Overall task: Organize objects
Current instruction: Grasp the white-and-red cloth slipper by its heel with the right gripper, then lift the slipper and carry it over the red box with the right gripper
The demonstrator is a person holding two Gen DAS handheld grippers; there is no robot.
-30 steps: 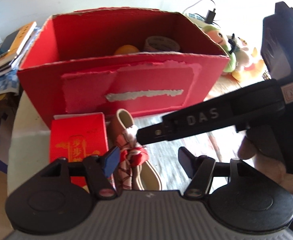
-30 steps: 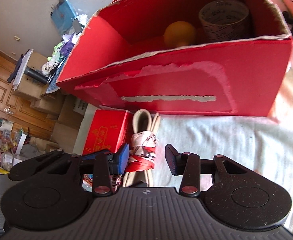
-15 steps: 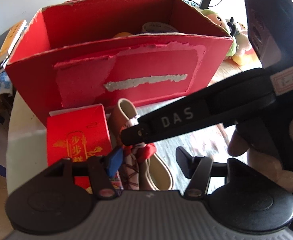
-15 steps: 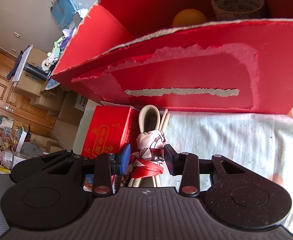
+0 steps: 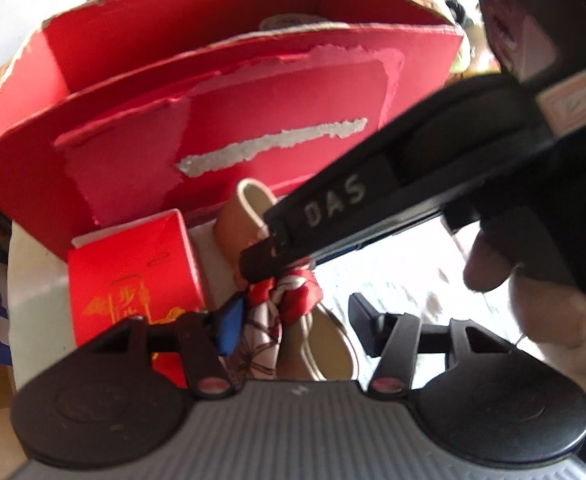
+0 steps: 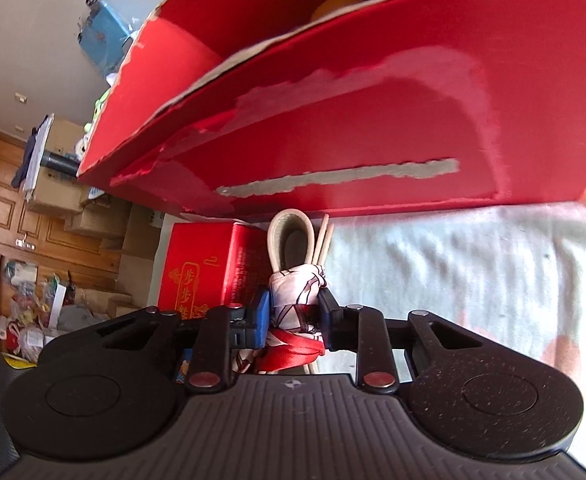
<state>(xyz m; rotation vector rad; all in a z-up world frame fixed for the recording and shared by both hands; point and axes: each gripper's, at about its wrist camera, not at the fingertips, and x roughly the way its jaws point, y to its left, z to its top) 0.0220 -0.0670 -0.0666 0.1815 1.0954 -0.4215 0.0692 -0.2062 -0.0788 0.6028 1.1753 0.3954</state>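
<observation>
- Right gripper (image 6: 293, 314): you have its two fingers closed on the bundle (image 6: 299, 288), one pad on each side of the cloth wrap.
- Left gripper (image 5: 293, 320): its fingers stand wide apart and hold nothing; the bundle (image 5: 281, 312) lies between them, close to the blue pad.
- Readable markings: the right gripper's black finger (image 5: 333, 216) carries the raised letters "DAS". A pale label on its body shows handwriting too blurred to read.
- Small red box (image 6: 203, 268): one, printed with gold Chinese characters in a scroll motif; the top two read "步步".
- Bundle appearance: one beige looped strap and two thin wooden sticks (image 6: 323, 236), wrapped in white cloth with dark line print and tied with a red ribbon (image 6: 293, 350).
- Bundle location: it lies on the white textured surface (image 6: 453, 272), just beside the small red box and directly in front of the large red box (image 6: 373, 120).
- Large red box: one, open-topped cardboard with torn paper patches and a grey glue strip on its front wall.
- Contents visible over the rim: one tape roll (image 5: 289, 22) and one orange round object (image 6: 335, 2).
- Your right hand (image 5: 541, 292) grips the right gripper's handle.
</observation>
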